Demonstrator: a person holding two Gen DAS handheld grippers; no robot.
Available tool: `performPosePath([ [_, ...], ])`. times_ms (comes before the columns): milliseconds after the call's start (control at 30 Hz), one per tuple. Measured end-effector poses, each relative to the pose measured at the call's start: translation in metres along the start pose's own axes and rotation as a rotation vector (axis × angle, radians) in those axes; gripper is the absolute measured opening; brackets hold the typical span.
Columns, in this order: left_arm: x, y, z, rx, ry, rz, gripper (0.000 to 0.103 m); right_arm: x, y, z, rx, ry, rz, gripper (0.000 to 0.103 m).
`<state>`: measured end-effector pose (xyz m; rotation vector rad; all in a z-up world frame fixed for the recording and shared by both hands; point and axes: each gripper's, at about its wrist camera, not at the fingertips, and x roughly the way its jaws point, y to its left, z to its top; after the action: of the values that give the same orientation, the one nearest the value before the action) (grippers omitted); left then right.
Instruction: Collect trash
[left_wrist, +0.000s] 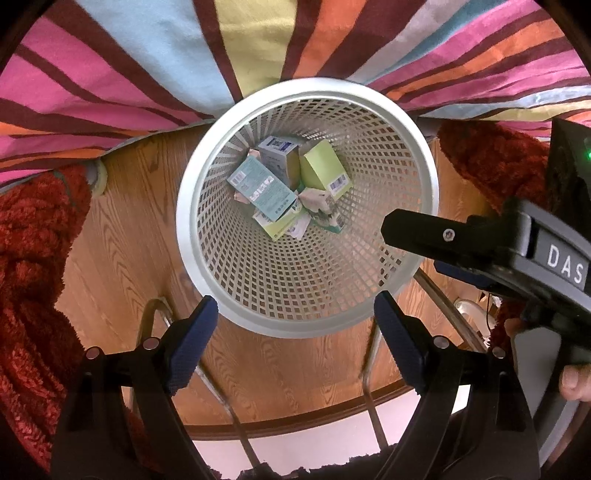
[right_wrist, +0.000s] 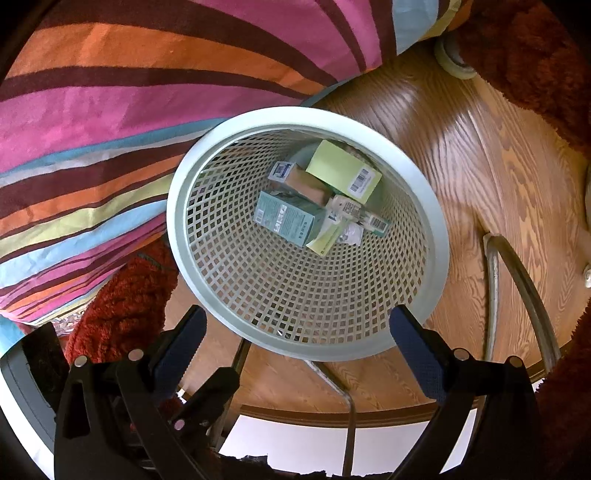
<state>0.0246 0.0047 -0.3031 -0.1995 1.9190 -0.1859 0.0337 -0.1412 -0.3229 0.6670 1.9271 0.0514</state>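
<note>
Below, boxes in basket, jaws apart

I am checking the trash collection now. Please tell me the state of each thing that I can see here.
White mesh basket: upright on the wood floor, holding trash.
Teal box: lying in the basket, on top.
Lime-green box: in the basket, tilted.
Blue-and-white box: in the basket.
Left claw: open, empty.
Right claw: open, empty.
Striped bedding: hanging beside the basket.

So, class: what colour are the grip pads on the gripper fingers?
Dark blue, textured pads on black fingers; clearest in the right wrist view.
</note>
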Motion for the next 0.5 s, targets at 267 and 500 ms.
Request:
performPosePath([
  [267, -0.019, 0.005, -0.007, -0.025, -0.075, -0.001, 0.084, -0.011, 0.009, -0.006, -0.052, -0.039, 0.004, 0.095],
  [500, -0.046, 0.005, -0.018, -0.024, -0.180, 0.005, 0.084, -0.032, 0.024, -0.019, -0.150, -0.112, 0.005, 0.095],
])
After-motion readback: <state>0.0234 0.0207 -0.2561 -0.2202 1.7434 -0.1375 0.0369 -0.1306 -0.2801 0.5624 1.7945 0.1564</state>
